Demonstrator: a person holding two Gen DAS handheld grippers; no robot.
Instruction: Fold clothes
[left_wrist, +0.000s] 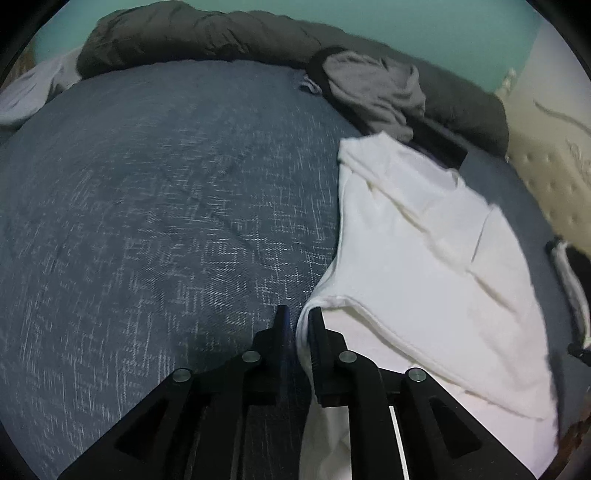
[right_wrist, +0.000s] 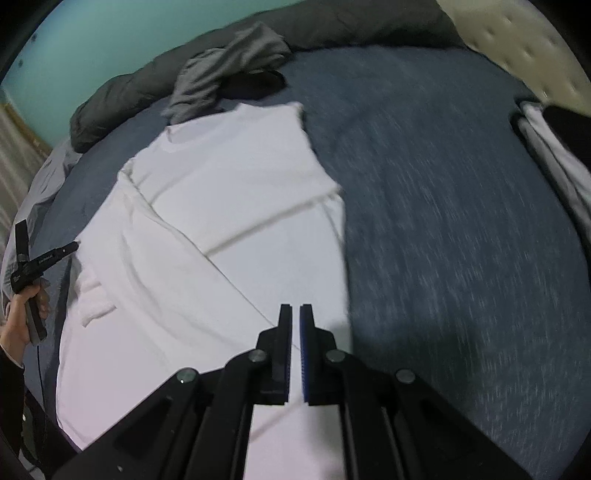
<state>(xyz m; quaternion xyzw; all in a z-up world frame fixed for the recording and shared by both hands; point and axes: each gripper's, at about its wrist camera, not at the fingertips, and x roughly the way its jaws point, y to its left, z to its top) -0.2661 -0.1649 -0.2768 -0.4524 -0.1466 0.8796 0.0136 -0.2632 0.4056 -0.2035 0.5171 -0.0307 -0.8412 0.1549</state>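
1. Black left tongs (left_wrist: 299, 317) sit nearest the left camera. Their two fingers stand a little apart. The edge of the white shirt (left_wrist: 424, 240) is in the gap and leans on one finger. It does not look squeezed, so I think the tongs are not gripping it.
2. Right tongs (right_wrist: 295, 314) are closed, with only a thin slit between the fingers. Nothing is in them. They hang just above the near right part of the shirt.
3. Both tongs point steeply down at the bed, one at each side of the shirt. I think that is so each one can work on its own side.
4. From the right camera, a hand (right_wrist: 20, 325) can be seen holding the left tongs by the handle, at the far left edge of the shirt.
5. White and spread out, the shirt lies flat on the blue bed cover (left_wrist: 147, 203). One side part is already folded over the middle, with a few long creases. I think it lies flat so the folds come out neat, and that more folds are still needed.
6. Farther back, a grey bundle of clothes (left_wrist: 373, 92) waits beside the top of the shirt, likely for folding later.
7. Behind it all, a dark blanket (left_wrist: 192, 37) is pushed to the back of the bed, which leaves room to fold.
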